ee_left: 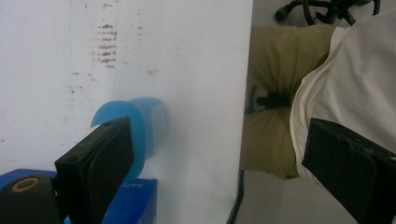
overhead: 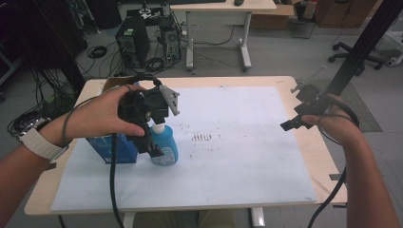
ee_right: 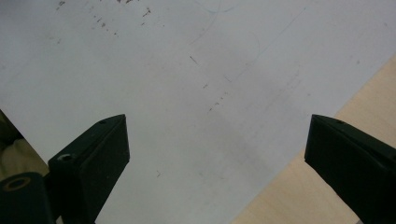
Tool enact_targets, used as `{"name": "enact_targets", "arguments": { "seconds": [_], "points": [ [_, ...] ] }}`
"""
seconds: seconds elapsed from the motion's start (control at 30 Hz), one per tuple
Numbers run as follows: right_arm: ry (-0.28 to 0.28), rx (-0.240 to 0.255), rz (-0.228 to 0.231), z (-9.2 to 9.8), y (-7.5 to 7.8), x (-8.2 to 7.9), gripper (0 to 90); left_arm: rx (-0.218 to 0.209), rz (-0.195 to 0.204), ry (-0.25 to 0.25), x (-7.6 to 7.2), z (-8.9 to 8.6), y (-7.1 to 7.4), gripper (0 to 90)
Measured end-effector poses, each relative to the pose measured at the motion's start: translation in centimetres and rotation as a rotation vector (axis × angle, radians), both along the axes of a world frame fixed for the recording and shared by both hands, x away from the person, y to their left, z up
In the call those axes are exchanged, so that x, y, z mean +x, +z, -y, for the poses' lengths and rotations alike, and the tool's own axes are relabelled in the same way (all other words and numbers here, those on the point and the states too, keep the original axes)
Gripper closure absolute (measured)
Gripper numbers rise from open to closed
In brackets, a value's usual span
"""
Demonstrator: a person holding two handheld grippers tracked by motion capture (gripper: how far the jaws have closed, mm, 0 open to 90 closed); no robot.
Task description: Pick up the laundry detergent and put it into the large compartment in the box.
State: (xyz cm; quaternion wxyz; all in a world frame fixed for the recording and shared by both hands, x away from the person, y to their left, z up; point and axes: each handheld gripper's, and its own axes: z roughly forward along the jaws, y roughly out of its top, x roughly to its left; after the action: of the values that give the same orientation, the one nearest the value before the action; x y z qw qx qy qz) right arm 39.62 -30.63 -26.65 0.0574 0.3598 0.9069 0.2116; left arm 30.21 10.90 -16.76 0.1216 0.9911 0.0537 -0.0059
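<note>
A glossy blue plastic bottle (overhead: 165, 147) stands on matt white paper (overhead: 237, 156) over a smooth wooden table (overhead: 319, 156).

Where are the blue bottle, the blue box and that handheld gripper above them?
blue bottle (overhead: 166, 148): high view, on its blue body.
blue box (overhead: 116, 148): high view, on its front face.
left gripper (ee_left: 217, 163): left gripper view, midway between its open jaws.

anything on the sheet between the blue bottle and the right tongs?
Nothing standing. High view: between the blue bottle and the right tongs lies bare white sheet, with a patch of brown smudges.
</note>
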Motion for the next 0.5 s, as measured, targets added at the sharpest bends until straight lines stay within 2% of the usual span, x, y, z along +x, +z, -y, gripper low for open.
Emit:
{"name": "enact_targets", "arguments": {
  "seconds": [0.27,0.5],
  "points": [
    [-0.002,0.000,0.000,0.00,-0.07,-0.07,6.8,0.008,0.001,-0.009,0.06,0.21,-0.05,8.9],
    [0.000,-0.002,-0.002,-0.01,0.01,-0.01,6.9,-0.013,-0.001,-0.001,0.07,0.02,-0.09,8.9]
  ]
}}
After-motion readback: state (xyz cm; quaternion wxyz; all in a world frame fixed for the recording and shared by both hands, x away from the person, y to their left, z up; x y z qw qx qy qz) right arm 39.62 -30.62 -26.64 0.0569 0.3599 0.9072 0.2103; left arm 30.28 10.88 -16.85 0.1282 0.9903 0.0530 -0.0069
